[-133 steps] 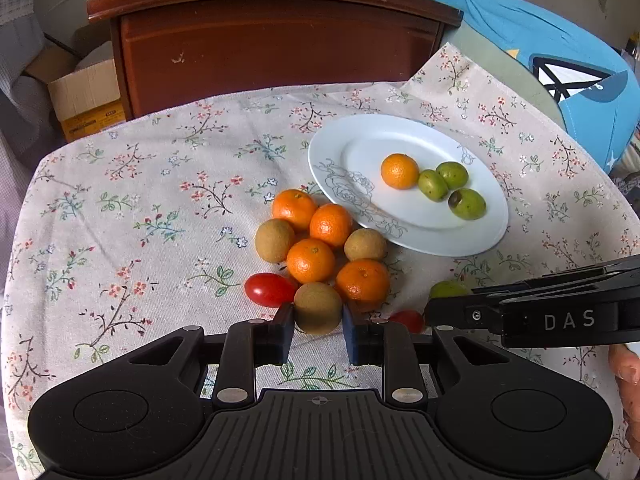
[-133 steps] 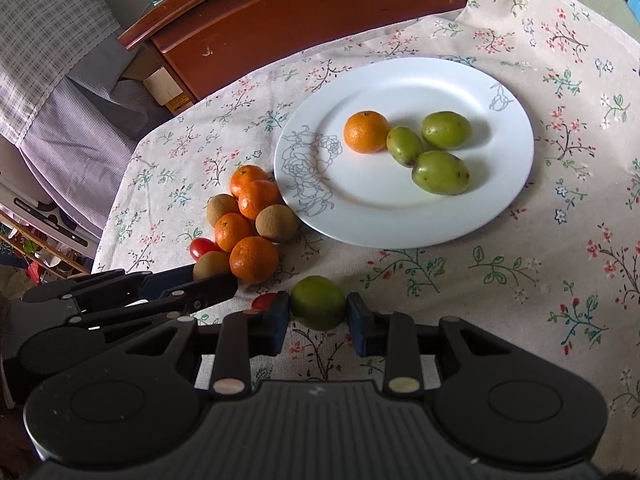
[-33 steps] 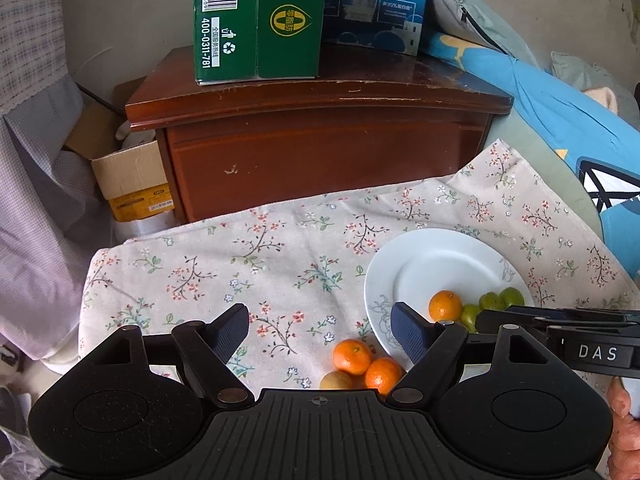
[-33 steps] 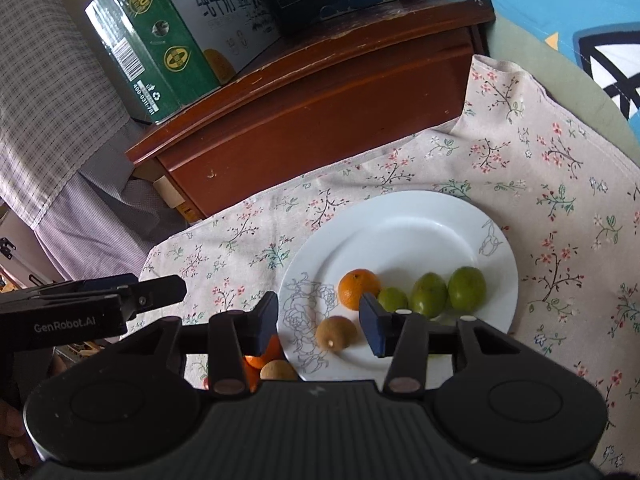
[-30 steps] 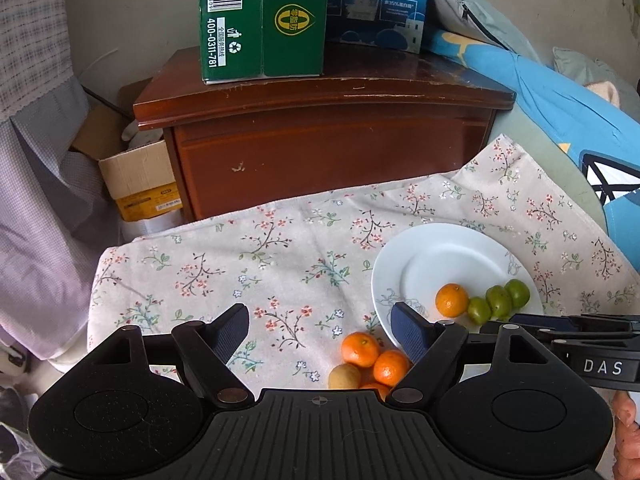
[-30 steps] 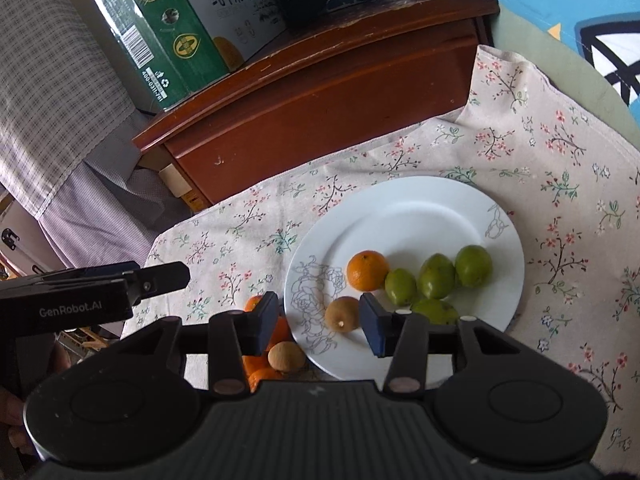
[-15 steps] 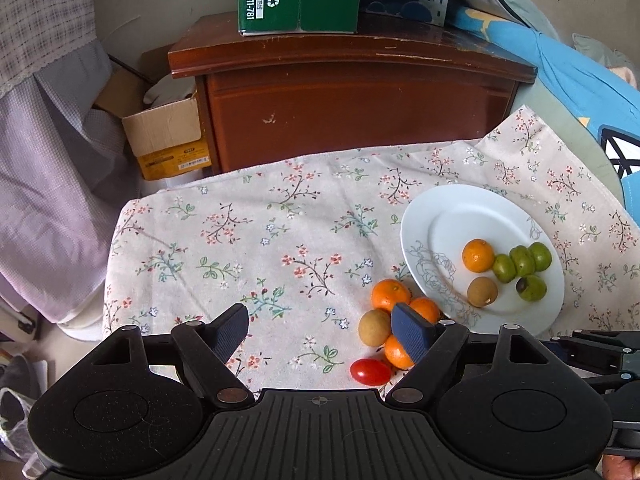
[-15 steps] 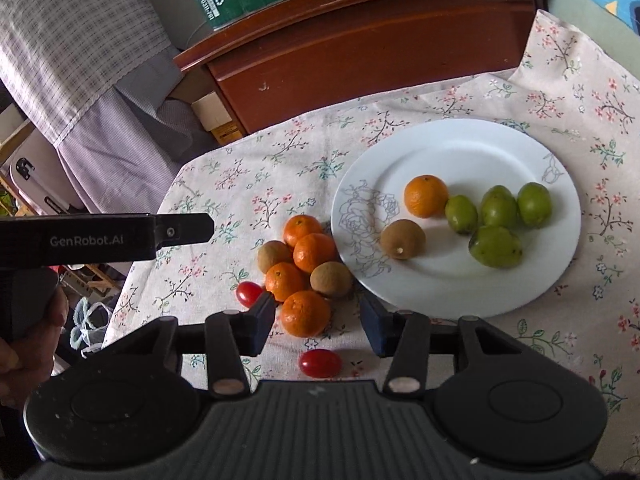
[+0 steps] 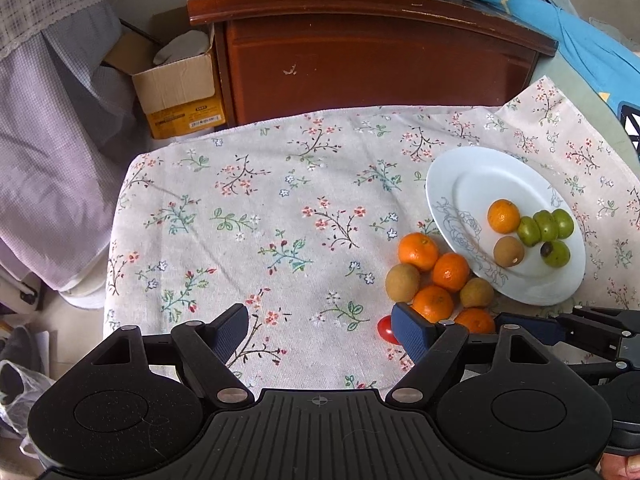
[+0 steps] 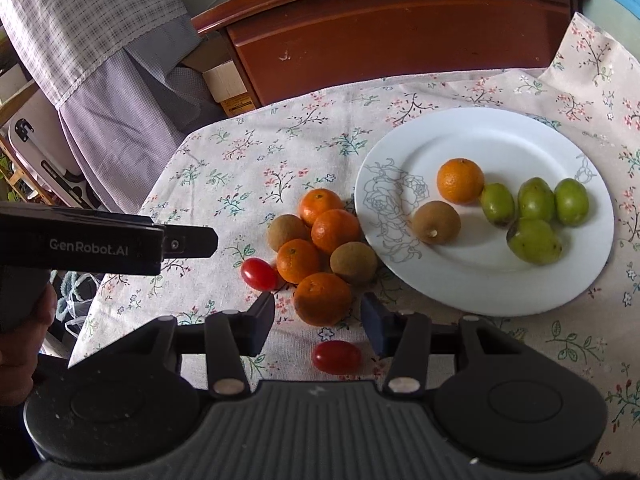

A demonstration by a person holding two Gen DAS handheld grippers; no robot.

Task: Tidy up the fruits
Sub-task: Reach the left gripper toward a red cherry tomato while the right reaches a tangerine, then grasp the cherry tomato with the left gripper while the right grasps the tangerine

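On the floral-clothed counter (image 10: 248, 168), the white plate (image 10: 472, 280) already carries one mandarin, one brown fruit and four green fruits, while a loose cluster of four mandarins, two brown fruits and two cherry tomatoes lies just beside its left rim. Judged from this layout, the step in hand is selection of the next loose fruit. The right gripper (image 10: 318, 314) holds its fingers spread and empty, with the nearest mandarin (image 10: 322, 298) between them and a cherry tomato (image 10: 337, 357) just below. The left gripper (image 9: 320, 330) is also spread wide and empty, hovering over bare cloth. The next move probably calls for lowering the right fingers around the mandarin and closing without nudging its neighbours. Legible writing: "GenRobot.AI" on the left gripper body; carton lettering behind is cropped.
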